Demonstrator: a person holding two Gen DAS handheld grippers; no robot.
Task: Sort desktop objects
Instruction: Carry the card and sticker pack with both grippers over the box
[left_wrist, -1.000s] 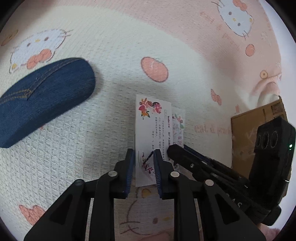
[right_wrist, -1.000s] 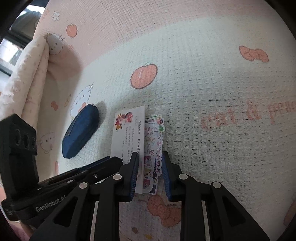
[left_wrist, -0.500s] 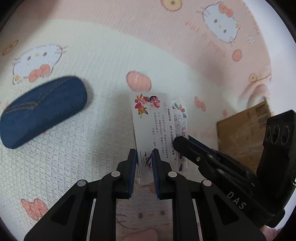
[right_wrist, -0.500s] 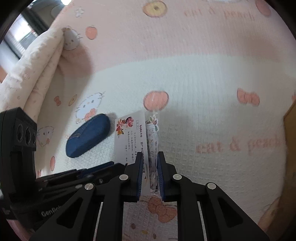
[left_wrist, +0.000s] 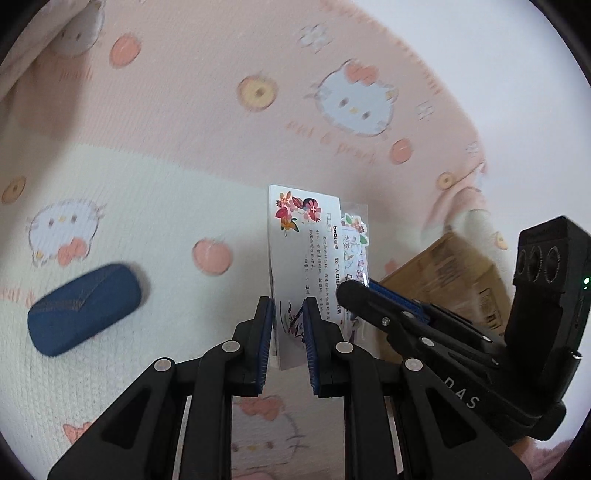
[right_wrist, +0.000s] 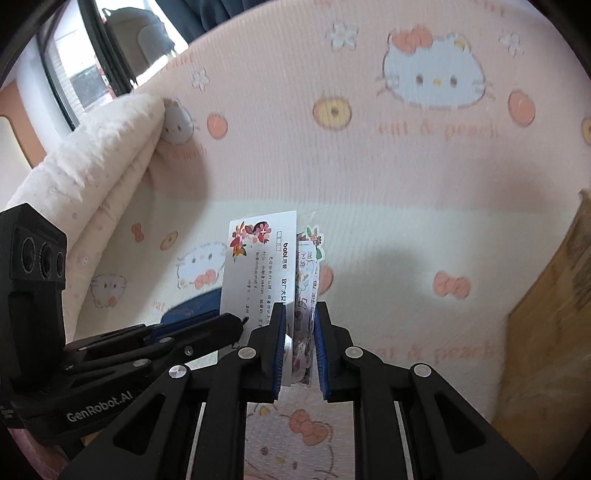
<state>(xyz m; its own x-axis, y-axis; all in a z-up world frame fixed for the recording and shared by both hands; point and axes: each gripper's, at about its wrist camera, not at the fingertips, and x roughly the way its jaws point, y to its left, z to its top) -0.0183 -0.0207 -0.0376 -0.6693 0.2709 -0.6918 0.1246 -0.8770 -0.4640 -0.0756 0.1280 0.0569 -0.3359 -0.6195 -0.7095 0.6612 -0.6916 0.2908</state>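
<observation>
Left wrist view: blanket-covered desk (left_wrist: 147, 184) sits farther below than a second ago, cardboard box (left_wrist: 454, 273) to the right. I have left tool (left_wrist: 288, 314) clamped on the white card (left_wrist: 303, 236), right tool (right_wrist: 300, 325), jaws just closed, pinching the sticker pack (right_wrist: 308, 280); both lifted clear, ready to sort.

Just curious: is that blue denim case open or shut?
Shut: the denim case lies flat on the blanket, with no gap showing.
</observation>
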